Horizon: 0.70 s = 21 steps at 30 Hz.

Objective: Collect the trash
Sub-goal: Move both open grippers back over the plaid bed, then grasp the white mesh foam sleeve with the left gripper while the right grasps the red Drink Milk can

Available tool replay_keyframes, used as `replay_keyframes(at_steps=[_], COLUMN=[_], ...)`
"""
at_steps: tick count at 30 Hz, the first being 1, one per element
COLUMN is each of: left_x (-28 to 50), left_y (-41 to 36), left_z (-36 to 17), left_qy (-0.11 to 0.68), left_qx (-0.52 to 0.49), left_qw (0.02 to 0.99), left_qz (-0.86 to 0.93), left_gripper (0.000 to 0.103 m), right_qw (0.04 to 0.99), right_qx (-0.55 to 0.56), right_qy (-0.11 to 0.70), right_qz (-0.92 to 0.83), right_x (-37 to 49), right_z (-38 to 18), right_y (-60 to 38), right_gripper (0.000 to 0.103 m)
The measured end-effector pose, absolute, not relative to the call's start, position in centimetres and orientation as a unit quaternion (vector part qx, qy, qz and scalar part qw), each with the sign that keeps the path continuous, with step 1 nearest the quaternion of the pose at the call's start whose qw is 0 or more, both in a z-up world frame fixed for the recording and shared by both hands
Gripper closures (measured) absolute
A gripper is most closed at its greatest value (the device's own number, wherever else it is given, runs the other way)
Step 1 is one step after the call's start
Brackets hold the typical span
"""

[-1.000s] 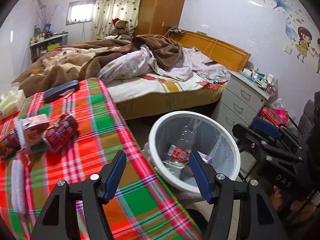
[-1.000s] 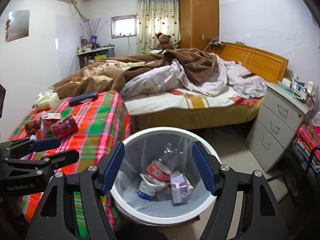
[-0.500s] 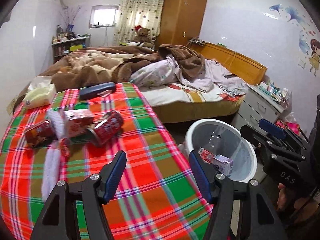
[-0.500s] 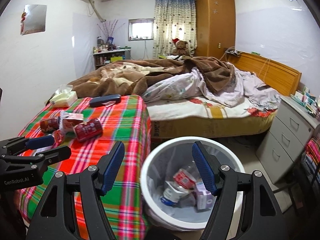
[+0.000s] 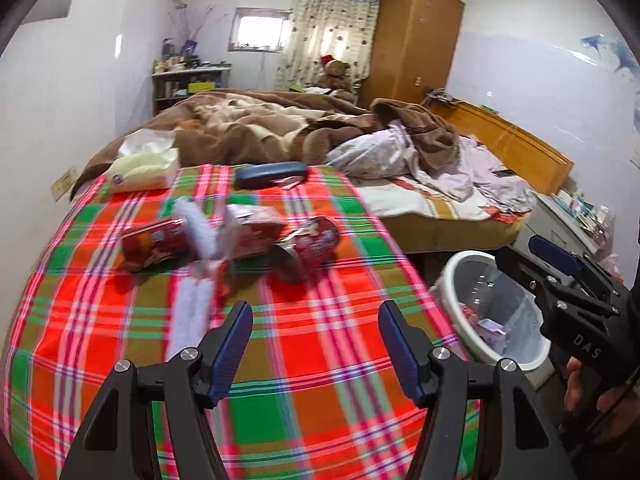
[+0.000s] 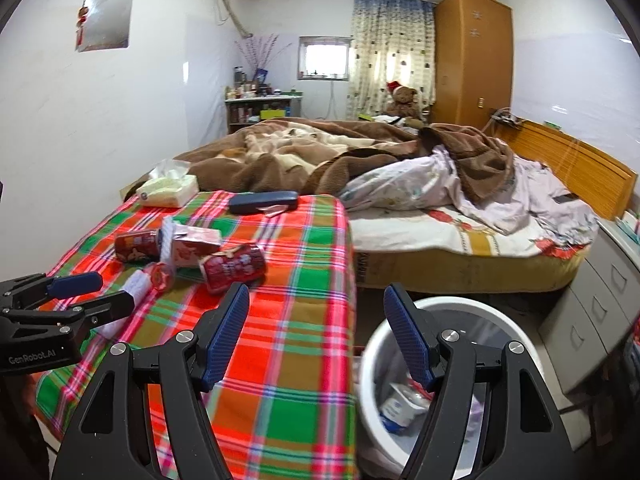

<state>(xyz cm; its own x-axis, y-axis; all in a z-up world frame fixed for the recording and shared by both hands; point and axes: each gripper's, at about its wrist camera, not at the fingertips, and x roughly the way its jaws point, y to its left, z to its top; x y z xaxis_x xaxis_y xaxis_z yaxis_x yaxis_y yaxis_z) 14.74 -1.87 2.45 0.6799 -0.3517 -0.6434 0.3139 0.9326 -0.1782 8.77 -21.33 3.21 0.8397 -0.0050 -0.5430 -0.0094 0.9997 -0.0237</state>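
My left gripper and right gripper both have jaws spread wide, nothing held, left over the plaid table, right over the table's right edge by the white trash bin. Trash count on the table, bunched mid-left: two red cans, one red-white carton, one small red piece, one white strip. At the far edge sit one tissue pack and one dark case; the bin, beside the table's right edge, holds some wrappers I can't count.
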Motion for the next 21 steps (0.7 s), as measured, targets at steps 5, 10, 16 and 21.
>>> replay_keyframes(at_steps=[5,10,16,21], left_x=[15.7,17.0,19.2,21.1], left_y=[1.0,2.8,3.9,4.7], left_z=[1.4,0.1,-1.9,-3.7], left_qy=[0.367,0.381,0.405,0.423], left_qx=[-0.040,-0.040,-0.043,-0.040], left_qw=[0.916,0.913,0.904,0.898], left_qz=[-0.154,-0.141,-0.128,-0.115], left_gripper=[0.038,0.038,0.038,0.038], right_qw=[0.955,0.948,0.939,0.932], right_qx=[-0.011,-0.004,0.003,0.020], right_qy=[0.297,0.315,0.341,0.359], right_qz=[0.026,0.039,0.040,0.039], right_x=[10.5,12.7,15.6,17.9], right_z=[2.5,1.5,0.0,-1.2], right_y=[-19.7,-18.5,-17.5,-17.1], right_gripper=[0.032,0.032,0.032,0.032])
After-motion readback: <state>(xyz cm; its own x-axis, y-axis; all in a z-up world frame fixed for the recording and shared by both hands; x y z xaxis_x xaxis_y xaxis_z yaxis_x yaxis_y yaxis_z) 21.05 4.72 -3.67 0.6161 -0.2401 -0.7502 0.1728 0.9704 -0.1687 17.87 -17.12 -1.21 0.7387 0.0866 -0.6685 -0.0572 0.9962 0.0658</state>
